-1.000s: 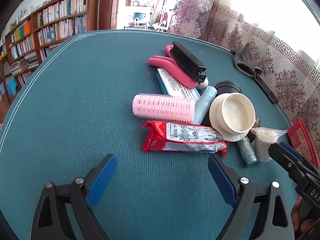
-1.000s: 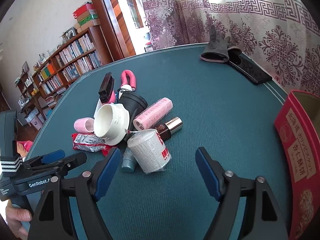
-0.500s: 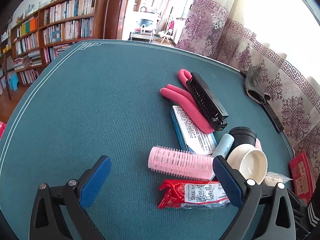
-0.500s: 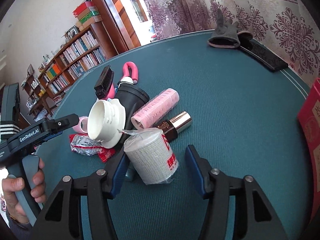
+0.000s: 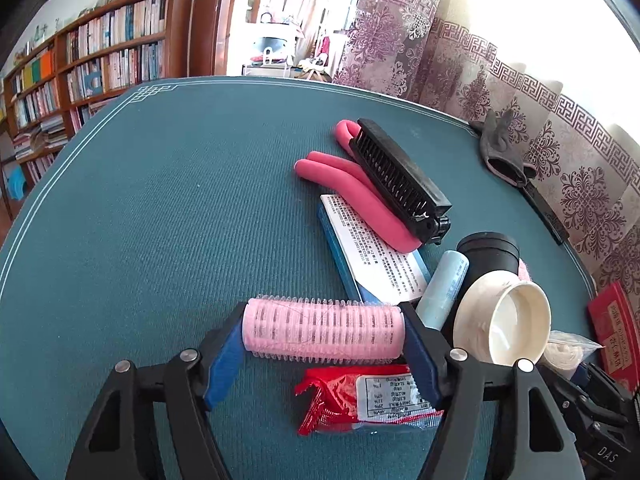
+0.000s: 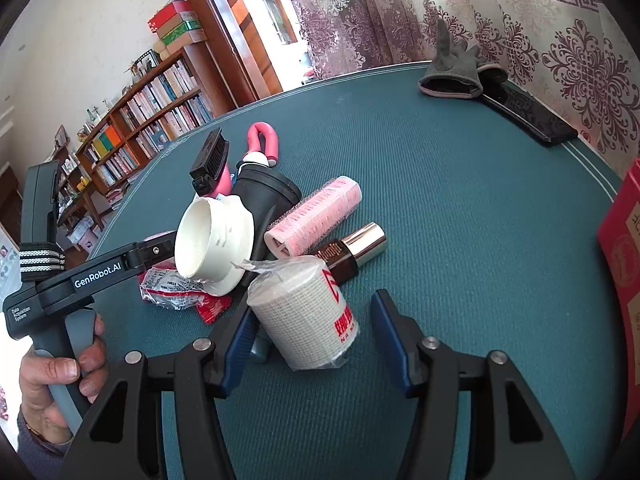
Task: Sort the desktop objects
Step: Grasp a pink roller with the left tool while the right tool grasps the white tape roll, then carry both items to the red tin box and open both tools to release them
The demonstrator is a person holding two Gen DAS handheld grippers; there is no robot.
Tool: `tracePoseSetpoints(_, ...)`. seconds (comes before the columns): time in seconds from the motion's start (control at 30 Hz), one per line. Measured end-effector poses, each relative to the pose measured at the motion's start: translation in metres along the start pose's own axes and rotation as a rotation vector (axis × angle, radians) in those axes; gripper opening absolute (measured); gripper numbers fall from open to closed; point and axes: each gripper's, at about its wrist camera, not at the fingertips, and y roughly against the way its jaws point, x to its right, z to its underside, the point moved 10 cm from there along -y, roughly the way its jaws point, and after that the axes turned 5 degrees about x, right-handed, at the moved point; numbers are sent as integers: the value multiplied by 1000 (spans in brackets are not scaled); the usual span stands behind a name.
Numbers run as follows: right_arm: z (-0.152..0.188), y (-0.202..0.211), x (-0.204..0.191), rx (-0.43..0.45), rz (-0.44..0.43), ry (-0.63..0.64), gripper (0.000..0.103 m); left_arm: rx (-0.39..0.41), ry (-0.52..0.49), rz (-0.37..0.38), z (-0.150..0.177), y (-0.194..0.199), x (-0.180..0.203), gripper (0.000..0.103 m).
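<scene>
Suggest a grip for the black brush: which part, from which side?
Take the black brush across its narrow width near mid-length, coming from above. It's a long straight bar lying propped on the pink handles, so its smooth back and its bristle side are probably both reachable there. Avoid the lower end: its hinge sits close to the black cup.

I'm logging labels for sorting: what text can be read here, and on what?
"GenRobot.AI": black left gripper arm.
"Data Acquisition System": same gripper's body.
"DAS": black right gripper body.
White bandage roll, red snack packet, white leaflet, red box: print unreadable.
</scene>
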Motion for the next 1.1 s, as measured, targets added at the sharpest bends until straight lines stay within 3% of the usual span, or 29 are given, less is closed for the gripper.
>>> tracePoseSetpoints(0.03, 0, 0, 0, 1, 0, -1, 59, 2, 0, -9, 1, 2, -1, 73)
tracePoseSetpoints(0.1, -1, 1, 1, 2, -4, -8, 47, 12, -9, -12, 4, 9, 2, 73)
tracePoseSetpoints(0.17, -1, 1, 4, 0, 2, -17, 44, 28, -21, -16, 5, 16, 5, 73)
tracePoseSetpoints(0.3, -2, 4, 4, 5, 15, -13, 43, 50, -36, -18, 7, 28, 9, 73)
tracePoseSetpoints(0.67, 0, 44, 3, 69, 60, -23, 43, 91, 37, 10, 0, 47, 0, 73)
tracePoseSetpoints(0.83, -3, 75, 18, 108, 99, -40, 43, 108, 56, 31, 3, 61, 7, 73)
tracePoseSetpoints(1.1, -6, 139, 67, 195, 232, -90, 43, 81, 76, 73, 21, 72, 25, 73)
